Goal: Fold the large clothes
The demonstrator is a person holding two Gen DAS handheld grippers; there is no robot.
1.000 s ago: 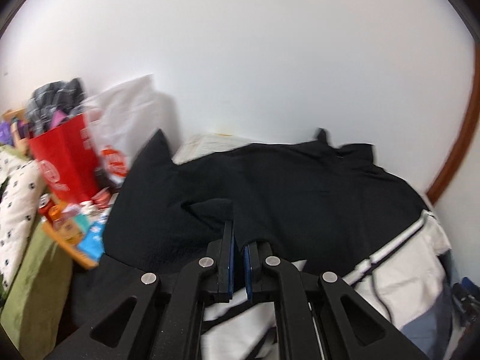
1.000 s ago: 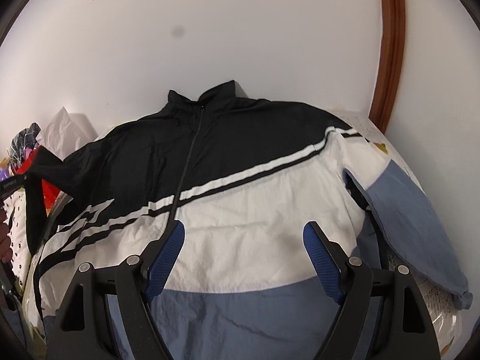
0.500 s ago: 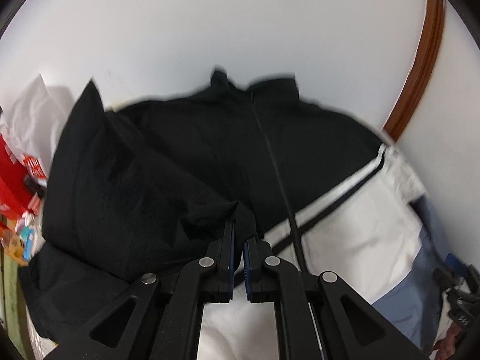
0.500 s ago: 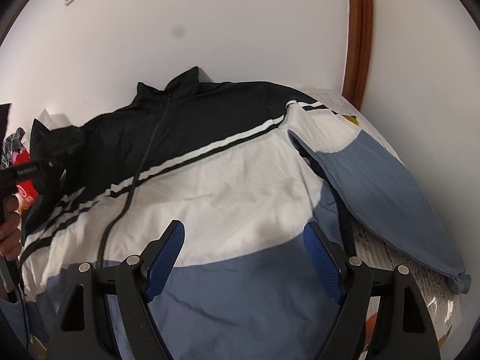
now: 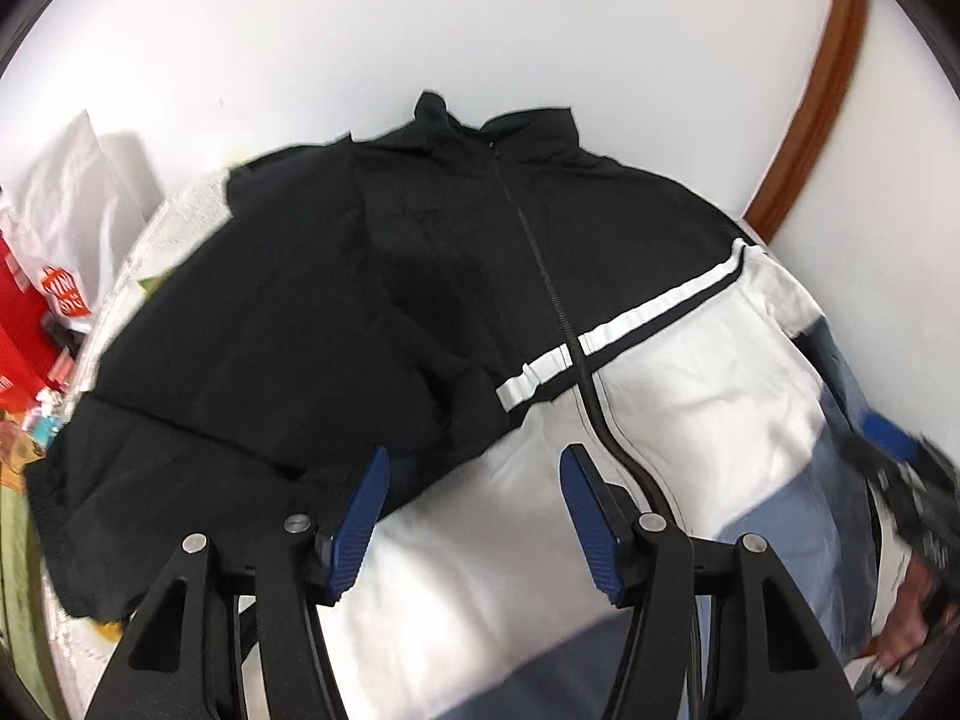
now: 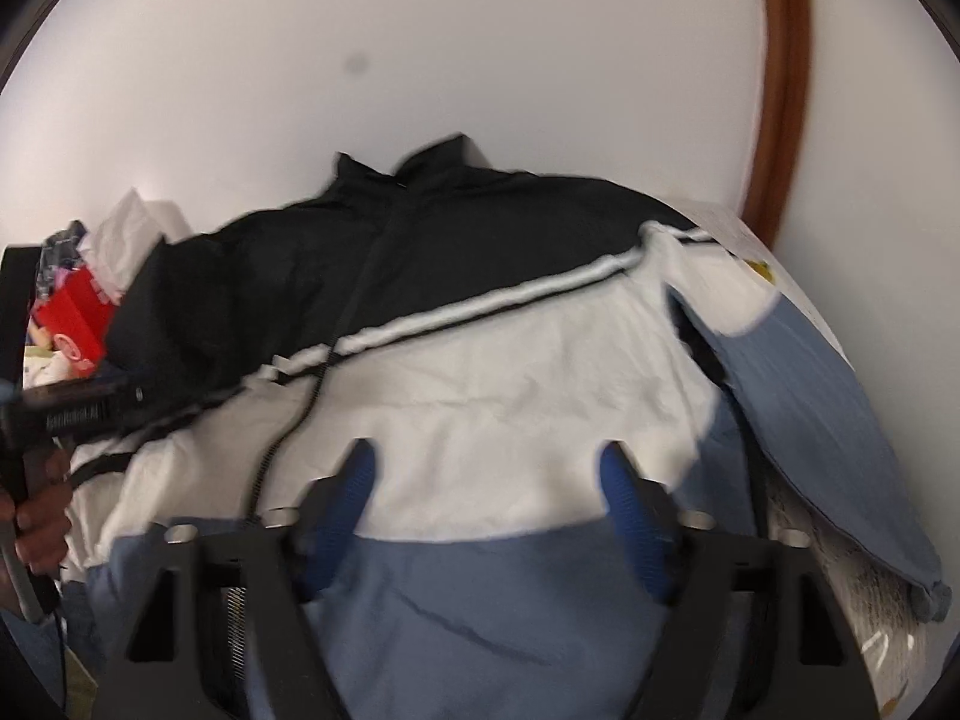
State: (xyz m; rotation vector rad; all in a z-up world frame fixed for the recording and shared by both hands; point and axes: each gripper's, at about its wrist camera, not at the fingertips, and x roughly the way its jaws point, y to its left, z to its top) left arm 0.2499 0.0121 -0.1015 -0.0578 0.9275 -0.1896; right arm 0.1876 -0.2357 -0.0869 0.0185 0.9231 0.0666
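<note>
Left tool [image 5: 474, 510] is hovering over the jacket [image 5: 660, 408] with its jaws spreading apart right now, blue pads [image 5: 360, 516] clear of the cloth and nothing pinched between them. Going left to right in its view: a red bag [image 5: 24, 324] and a white plastic bag [image 5: 78, 210] sit off at the left edge against the wall, then the black sleeve [image 5: 252, 360] lies folded in over the black chest, then the zipper [image 5: 552, 294] runs down the middle, then the white panel with its stripe, then the blue part at the far right. The jacket is spread flat, front up, collar toward the white wall [image 5: 480, 18], on what looks like a bed, though I can't say for sure. Right tool [image 6: 486, 480] hangs over the lower white-and-blue front, jaws closing but still apart, with no cloth gripped between them; that view is pretty blurred. In it the person's hand [image 6: 36, 516] holding the left tool shows at the left edge, and the blue sleeve [image 6: 810, 420] lies stretched out on the right, beside a brown door frame [image 6: 786, 78].
</note>
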